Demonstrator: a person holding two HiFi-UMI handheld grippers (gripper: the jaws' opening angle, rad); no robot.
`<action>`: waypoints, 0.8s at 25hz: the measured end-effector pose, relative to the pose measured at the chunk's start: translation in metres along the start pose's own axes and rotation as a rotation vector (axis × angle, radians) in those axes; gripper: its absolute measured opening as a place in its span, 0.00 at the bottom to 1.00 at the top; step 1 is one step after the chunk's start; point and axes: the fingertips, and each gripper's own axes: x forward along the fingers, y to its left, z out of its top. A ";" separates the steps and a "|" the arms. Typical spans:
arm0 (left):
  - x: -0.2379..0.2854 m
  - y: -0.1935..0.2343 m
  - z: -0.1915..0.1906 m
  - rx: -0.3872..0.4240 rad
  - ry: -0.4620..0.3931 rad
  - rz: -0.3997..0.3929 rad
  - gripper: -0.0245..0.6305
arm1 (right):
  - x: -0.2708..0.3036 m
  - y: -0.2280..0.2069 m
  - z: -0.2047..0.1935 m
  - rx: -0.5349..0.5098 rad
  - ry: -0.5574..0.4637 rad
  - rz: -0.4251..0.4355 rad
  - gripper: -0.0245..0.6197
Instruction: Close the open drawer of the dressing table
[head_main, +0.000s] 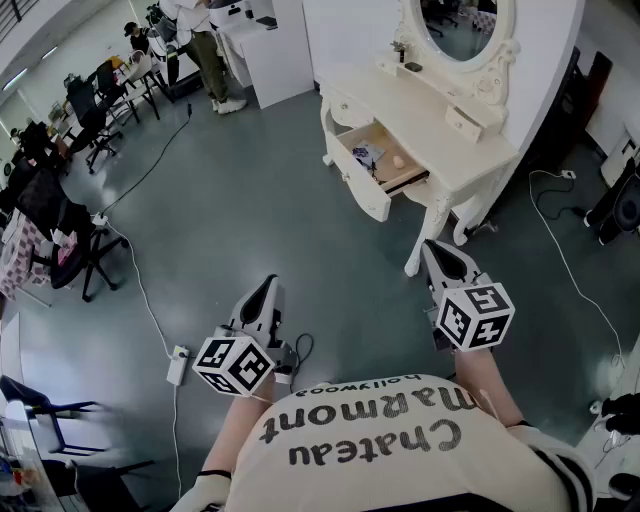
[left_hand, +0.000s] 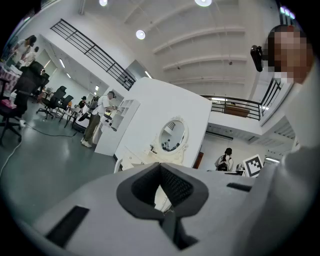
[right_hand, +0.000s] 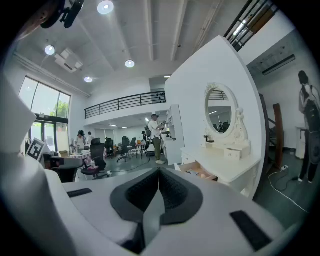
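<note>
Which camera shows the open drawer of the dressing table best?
The head view: it looks down into the drawer, pulled out with small items inside. The right gripper view shows it from the side; the left gripper view only the dressing table, drawer unclear.

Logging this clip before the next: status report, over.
Left gripper, right gripper: shut, empty. Cream dressing-table drawer open, small items inside, untouched. Only grey floor between.

Bright, even light from round ceiling lamps (right_hand: 105, 7) — sharp centres, strong fisheye bending at dark edges.
</note>
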 end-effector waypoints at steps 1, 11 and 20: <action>-0.001 0.004 0.003 -0.005 -0.002 -0.002 0.05 | 0.002 0.004 0.002 -0.004 -0.001 -0.001 0.08; -0.009 0.044 0.033 -0.016 -0.014 -0.044 0.05 | 0.029 0.047 0.009 -0.020 0.001 -0.024 0.08; -0.040 0.103 0.028 -0.047 0.011 -0.031 0.05 | 0.047 0.096 -0.042 0.035 0.065 -0.039 0.08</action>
